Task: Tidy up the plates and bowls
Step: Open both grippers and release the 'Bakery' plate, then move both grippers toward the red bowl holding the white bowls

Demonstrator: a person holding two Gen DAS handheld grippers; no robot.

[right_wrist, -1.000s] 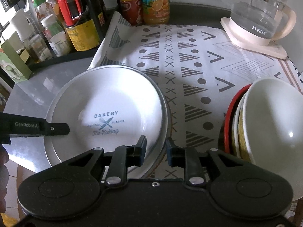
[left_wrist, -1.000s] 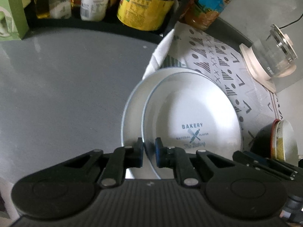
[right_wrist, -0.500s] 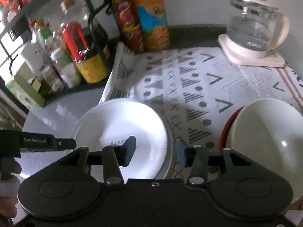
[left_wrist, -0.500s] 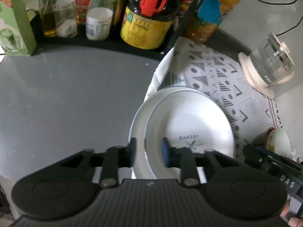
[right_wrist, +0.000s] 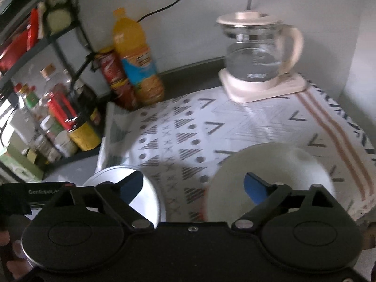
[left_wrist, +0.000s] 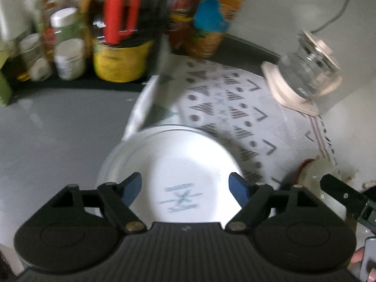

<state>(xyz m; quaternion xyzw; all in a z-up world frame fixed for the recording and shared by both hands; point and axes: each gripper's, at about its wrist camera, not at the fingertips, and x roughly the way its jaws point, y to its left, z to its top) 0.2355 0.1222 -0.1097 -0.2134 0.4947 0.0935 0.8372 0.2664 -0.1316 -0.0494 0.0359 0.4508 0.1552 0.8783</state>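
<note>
A white plate with blue print (left_wrist: 178, 164) lies stacked in a larger white plate (left_wrist: 110, 162), half on the patterned cloth. My left gripper (left_wrist: 185, 186) is open and empty, raised above the stack's near side. The plates show in the right wrist view (right_wrist: 145, 195) at lower left. A white bowl (right_wrist: 282, 164) sits nested in a stack with a red rim (right_wrist: 204, 202) on the cloth at right; it also shows in the left wrist view (left_wrist: 317, 171). My right gripper (right_wrist: 193, 184) is open and empty, above the cloth between plates and bowls.
A glass kettle (right_wrist: 256, 54) on a cream base stands at the back right. An orange juice bottle (right_wrist: 138, 58) and red can (right_wrist: 115, 77) stand at the back. A rack of bottles and jars (right_wrist: 54, 117) lines the left. Grey counter (left_wrist: 54, 141) lies left of the cloth (right_wrist: 235, 129).
Both grippers have opened wide, lifted and pulled back from the plates. The left gripper let go of the printed plate's rim; the plate stays stacked in the larger one.
</note>
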